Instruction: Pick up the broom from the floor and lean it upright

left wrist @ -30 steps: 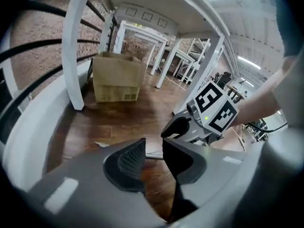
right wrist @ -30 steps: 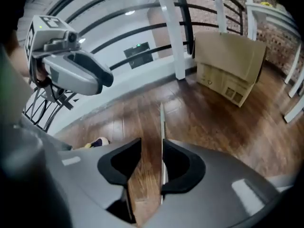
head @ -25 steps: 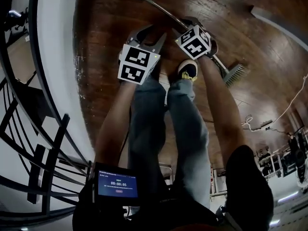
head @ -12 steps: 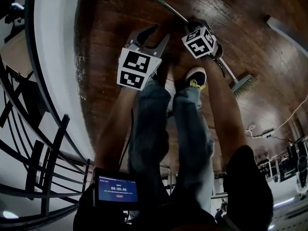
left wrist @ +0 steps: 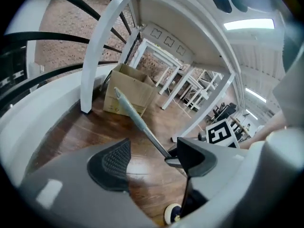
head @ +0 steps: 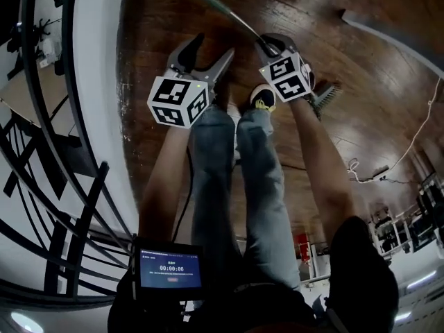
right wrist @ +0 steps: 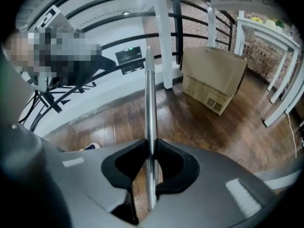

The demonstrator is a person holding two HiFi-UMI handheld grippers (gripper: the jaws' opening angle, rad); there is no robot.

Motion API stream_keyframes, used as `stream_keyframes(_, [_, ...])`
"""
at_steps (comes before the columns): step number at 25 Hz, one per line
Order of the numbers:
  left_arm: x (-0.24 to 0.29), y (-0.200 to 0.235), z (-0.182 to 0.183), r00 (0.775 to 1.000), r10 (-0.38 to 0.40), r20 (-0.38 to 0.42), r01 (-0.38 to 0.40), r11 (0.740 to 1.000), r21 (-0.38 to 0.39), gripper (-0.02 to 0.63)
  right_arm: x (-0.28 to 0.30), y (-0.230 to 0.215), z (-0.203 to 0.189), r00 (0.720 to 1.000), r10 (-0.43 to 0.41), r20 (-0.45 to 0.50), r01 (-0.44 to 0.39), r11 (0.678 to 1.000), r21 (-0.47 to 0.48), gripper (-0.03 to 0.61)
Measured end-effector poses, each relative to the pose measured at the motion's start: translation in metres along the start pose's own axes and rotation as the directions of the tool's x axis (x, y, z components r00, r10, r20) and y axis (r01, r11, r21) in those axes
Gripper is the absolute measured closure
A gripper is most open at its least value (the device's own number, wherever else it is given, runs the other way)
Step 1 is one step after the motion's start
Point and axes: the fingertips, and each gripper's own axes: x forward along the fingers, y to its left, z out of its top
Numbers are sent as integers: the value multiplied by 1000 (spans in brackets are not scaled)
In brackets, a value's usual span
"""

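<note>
The broom has a thin metal handle (head: 225, 11) and a pale brush head (head: 325, 94). It slants over the dark wood floor, just past my shoe (head: 261, 100). My right gripper (head: 267, 42) is shut on the handle (right wrist: 149, 99), which stands straight up between its black pads; its jaws have just been closing onto it. My left gripper (head: 207, 53) hangs to the left of the handle with its jaws wide apart and nothing between them; they have just been opening. In the left gripper view the handle (left wrist: 137, 120) runs beyond the left gripper (left wrist: 152, 158) towards the right gripper (left wrist: 219, 133).
A cardboard box (left wrist: 127, 95) sits on the floor by a white post (left wrist: 95, 65); the box (right wrist: 213, 80) also shows ahead of the right gripper. Black curved stair railings (head: 41, 186) close off the left. White table legs (left wrist: 209, 113) and a floor cable (head: 378, 175) lie to the right.
Both grippers have come up from the floor. The broom has risen with the right gripper, and its brush head has swung in closer to my shoe.
</note>
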Motion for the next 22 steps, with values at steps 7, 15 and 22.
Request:
stream_keyframes(7, [-5,-75,74,992,-101,81,99,995,32,262,-106,19,56,979,20,202,-16,1000,-20,503])
stream_keyframes(15, [-16,-163,156,927,-236,291,182,962,201,482,-191,-1,90,907,-37,419,28,999,27,505])
stream_keyframes(22, [-27,-228,225,894,-308,327,209,930,303,500,-254,-32,129,826,-100,554,57,994,96,506])
